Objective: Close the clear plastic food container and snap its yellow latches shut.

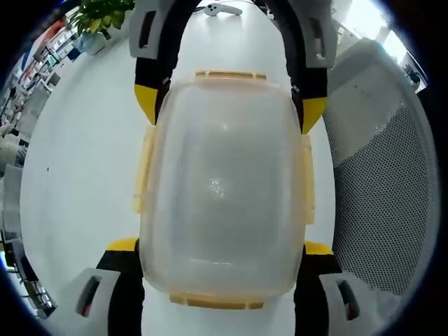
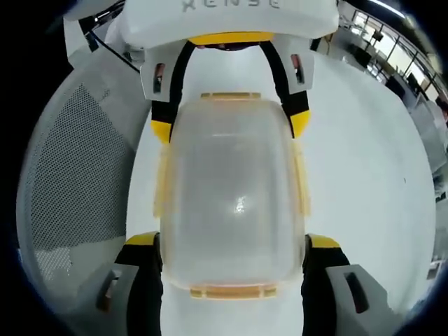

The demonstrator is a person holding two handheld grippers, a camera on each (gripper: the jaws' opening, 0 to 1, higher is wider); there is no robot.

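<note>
**Q:** Container position, please?

**A:** A clear plastic food container (image 1: pixel 222 192) with its lid on sits on a white table (image 1: pixel 84 168), seen from above and lengthwise in both views. It lies directly between the two grippers, which face each other from opposite ends.

**Q:** What are the grippers doing?

**A:** In the left gripper view, the left gripper (image 1: pixel 221 246) rises from the bottom edge, its yellow-tipped black jaws spread apart, one on each side of the container's near end. Whether the tips press on the walls cannot be told. The right gripper (image 1: pixel 231 115) comes in from the top of that view, jaws likewise spread around the far end. The right gripper view mirrors this: the right gripper (image 2: pixel 231 241) at the bottom, the left gripper (image 2: pixel 231 126) at the top.

**Q:** And the latches?

**A:** Pale yellow latches (image 1: pixel 218 302) run along all four sides of the lid. They lie close against the container, but whether they are snapped shut cannot be told.

**Q:** Anything else nearby?

**A:** A grey perforated mesh surface (image 1: pixel 381 189) lies beside the container, and a green plant (image 1: pixel 101 12) stands at the table's far edge.
</note>
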